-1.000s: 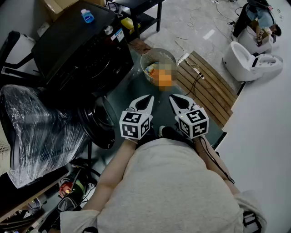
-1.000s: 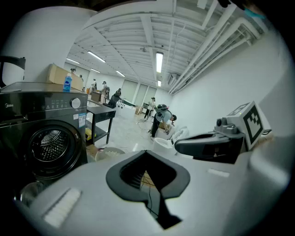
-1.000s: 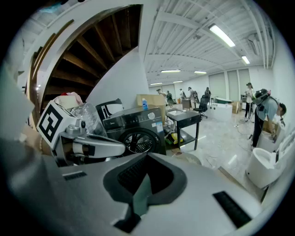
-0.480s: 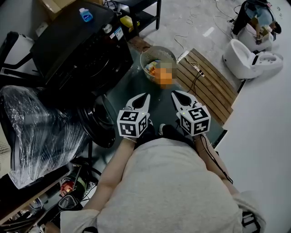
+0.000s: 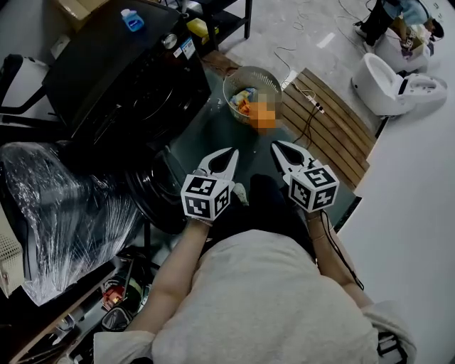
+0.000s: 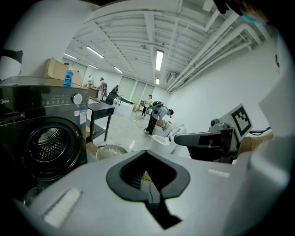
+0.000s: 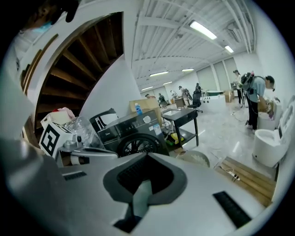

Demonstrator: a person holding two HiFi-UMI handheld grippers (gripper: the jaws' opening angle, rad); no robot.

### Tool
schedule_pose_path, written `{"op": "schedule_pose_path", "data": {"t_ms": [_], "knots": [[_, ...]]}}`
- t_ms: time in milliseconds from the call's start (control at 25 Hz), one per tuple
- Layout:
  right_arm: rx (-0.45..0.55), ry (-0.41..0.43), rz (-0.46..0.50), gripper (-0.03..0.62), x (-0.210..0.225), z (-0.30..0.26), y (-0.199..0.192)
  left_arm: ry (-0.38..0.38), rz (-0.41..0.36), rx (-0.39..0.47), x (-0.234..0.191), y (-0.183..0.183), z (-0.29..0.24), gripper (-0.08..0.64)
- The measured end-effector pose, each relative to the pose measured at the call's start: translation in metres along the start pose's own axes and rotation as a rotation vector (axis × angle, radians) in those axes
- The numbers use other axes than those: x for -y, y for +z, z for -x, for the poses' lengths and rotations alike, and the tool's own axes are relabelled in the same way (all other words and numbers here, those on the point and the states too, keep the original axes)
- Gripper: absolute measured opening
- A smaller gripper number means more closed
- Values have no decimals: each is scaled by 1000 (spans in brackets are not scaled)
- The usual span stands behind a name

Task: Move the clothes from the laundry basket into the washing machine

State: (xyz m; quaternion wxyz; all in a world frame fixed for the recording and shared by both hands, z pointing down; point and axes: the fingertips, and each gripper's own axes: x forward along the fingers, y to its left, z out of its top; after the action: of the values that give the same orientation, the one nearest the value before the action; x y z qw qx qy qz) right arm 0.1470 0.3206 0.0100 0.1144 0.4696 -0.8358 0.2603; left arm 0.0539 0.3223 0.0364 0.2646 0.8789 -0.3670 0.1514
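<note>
A round wire laundry basket (image 5: 272,77) holding orange and yellow clothes (image 5: 245,104) stands on the floor ahead, beside the black washing machine (image 5: 121,78). The machine's round door (image 5: 162,190) hangs open toward me. My left gripper (image 5: 232,152) and right gripper (image 5: 276,145) are held side by side in the air well short of the basket, both shut and empty. The left gripper view shows the drum opening (image 6: 51,144), the basket (image 6: 109,151) and the right gripper (image 6: 180,139). In the right gripper view the washing machine (image 7: 133,133) and the basket (image 7: 193,158) lie ahead.
A slatted wooden pallet (image 5: 327,128) with a cable lies right of the basket. A white appliance (image 5: 394,85) stands at the far right. A plastic-wrapped chair (image 5: 64,206) fills the left. A blue bottle (image 5: 130,19) rests on the machine, and a black shelf table (image 5: 220,18) stands behind it.
Both grippers stay shut and empty. The left gripper has edged forward a little and the right one has rolled slightly. The view has shifted, so the basket sits higher in the picture.
</note>
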Motion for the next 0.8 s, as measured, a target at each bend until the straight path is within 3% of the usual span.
{"op": "schedule_pose_path", "data": {"t_ms": [160, 320, 600, 800], "knots": [[40, 3, -62, 8, 10, -19, 11, -19, -20, -30, -13, -1, -15, 9], [73, -2, -114, 8, 28, -35, 18, -61, 32, -59, -21, -11, -31, 9], [102, 109, -463, 8, 94, -99, 18, -11, 72, -141, -62, -19, -101, 9], [-15, 168, -427, 8, 140, -145, 11, 22, 162, -183, -91, -19, -171, 9]]}}
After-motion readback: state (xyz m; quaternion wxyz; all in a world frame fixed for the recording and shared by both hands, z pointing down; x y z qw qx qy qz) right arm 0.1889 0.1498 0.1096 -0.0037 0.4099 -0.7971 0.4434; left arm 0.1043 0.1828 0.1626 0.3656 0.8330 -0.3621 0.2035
